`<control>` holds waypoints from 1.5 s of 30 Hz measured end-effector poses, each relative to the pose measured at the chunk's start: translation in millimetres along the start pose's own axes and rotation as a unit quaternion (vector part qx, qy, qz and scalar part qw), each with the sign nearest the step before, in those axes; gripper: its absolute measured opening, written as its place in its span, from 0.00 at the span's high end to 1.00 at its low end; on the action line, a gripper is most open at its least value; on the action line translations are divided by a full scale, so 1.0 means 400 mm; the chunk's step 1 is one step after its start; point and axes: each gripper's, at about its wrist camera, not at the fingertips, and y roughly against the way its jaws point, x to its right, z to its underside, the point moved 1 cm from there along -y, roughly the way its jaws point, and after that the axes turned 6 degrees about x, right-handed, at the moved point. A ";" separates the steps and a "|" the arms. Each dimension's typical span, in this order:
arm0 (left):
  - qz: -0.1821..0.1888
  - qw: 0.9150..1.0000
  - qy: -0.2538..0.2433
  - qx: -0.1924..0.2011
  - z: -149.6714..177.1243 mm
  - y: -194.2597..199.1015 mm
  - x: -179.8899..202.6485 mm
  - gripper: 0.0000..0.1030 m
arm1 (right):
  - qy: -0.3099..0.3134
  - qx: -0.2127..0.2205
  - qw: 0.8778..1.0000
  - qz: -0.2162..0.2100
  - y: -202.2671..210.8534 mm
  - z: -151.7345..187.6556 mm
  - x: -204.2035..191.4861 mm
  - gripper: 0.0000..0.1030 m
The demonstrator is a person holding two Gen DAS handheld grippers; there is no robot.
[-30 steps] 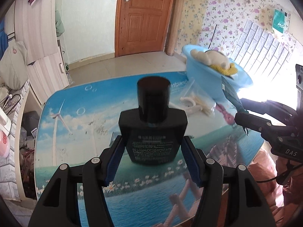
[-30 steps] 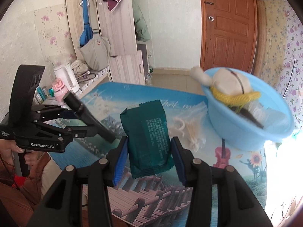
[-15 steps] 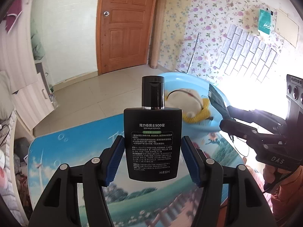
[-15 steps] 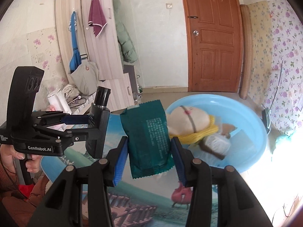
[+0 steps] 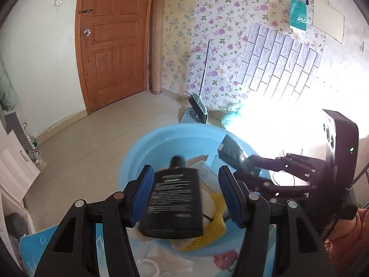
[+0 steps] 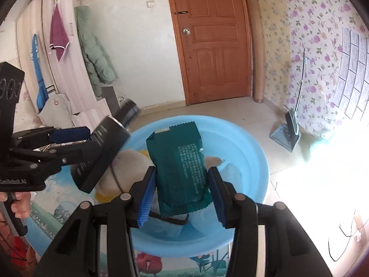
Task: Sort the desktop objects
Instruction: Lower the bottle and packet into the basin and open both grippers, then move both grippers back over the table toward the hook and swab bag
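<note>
My left claw [image 5: 184,173], just narrowing, sits loose round the black bottle [image 5: 173,198] (gap at one pad); it may slip outside the basin [image 5: 143,147]. My right claw [image 6: 181,173] grips the green packet [image 6: 177,159].

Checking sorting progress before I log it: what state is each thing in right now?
Black bottle: capped, tilted, blurred, over the basin.
Left hand-held gripper: around the bottle; grip unclear, with a gap at one pad.
Green packet: clamped, above the basin.
Right hand-held gripper: shut on the packet.
Blue basin: on the table, partly filled, plush toy inside.
Door: closed.
</note>
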 end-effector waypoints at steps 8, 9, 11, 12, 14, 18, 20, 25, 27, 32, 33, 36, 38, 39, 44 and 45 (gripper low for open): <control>0.019 0.999 -0.026 -0.020 -0.007 -0.069 0.048 0.33 | -0.023 -0.041 0.999 0.007 -0.062 0.031 0.040 0.56; 0.022 0.999 -0.027 -0.018 -0.002 -0.060 0.052 0.29 | -0.025 -0.042 0.999 0.006 -0.063 0.031 0.038 0.55; 0.026 0.999 -0.029 -0.011 0.010 -0.029 0.055 0.17 | -0.030 -0.045 0.998 0.010 -0.062 0.031 0.035 0.54; 0.025 0.999 -0.030 -0.009 0.015 -0.014 0.054 0.15 | -0.032 -0.047 0.998 0.014 -0.059 0.032 0.033 0.54; 0.018 0.999 -0.031 -0.010 0.035 0.017 0.043 0.10 | -0.033 -0.047 0.998 0.021 -0.047 0.034 0.026 0.52; -0.003 1.000 -0.018 -0.016 0.088 0.078 0.007 0.08 | -0.031 -0.045 0.998 0.037 -0.020 0.040 0.016 0.51; -0.013 1.000 -0.004 -0.019 0.121 0.112 -0.016 0.06 | -0.030 -0.045 0.997 0.047 -0.004 0.044 0.006 0.51; -0.030 0.999 0.021 -0.024 0.201 0.182 -0.059 0.05 | -0.028 -0.047 0.997 0.058 0.032 0.069 -0.032 0.51; -0.036 0.999 0.030 -0.025 0.237 0.210 -0.075 0.05 | -0.024 -0.051 0.996 0.063 0.046 0.085 -0.056 0.51; -0.054 0.996 0.054 -0.038 0.336 0.262 -0.116 0.04 | -0.018 -0.047 0.996 0.075 0.077 0.122 -0.109 0.51; -0.060 0.996 0.058 -0.041 0.354 0.271 -0.123 0.04 | -0.019 -0.046 0.996 0.077 0.083 0.129 -0.120 0.51; -0.075 0.994 0.071 -0.047 0.407 0.299 -0.151 0.04 | -0.020 -0.041 0.996 0.075 0.093 0.149 -0.152 0.51; -0.083 0.992 0.081 -0.053 0.440 0.314 -0.167 0.04 | -0.018 -0.045 0.996 0.070 0.092 0.166 -0.176 0.51; -0.086 0.991 0.085 -0.056 0.453 0.319 -0.174 0.04 | -0.019 -0.047 0.996 0.067 0.090 0.176 -0.186 0.51; -0.103 0.986 0.111 -0.066 0.508 0.345 -0.203 0.04 | -0.012 -0.073 0.996 0.047 0.076 0.232 -0.242 0.51; -0.106 0.985 0.116 -0.068 0.517 0.348 -0.208 0.04 | -0.008 -0.077 0.996 0.043 0.075 0.239 -0.254 0.51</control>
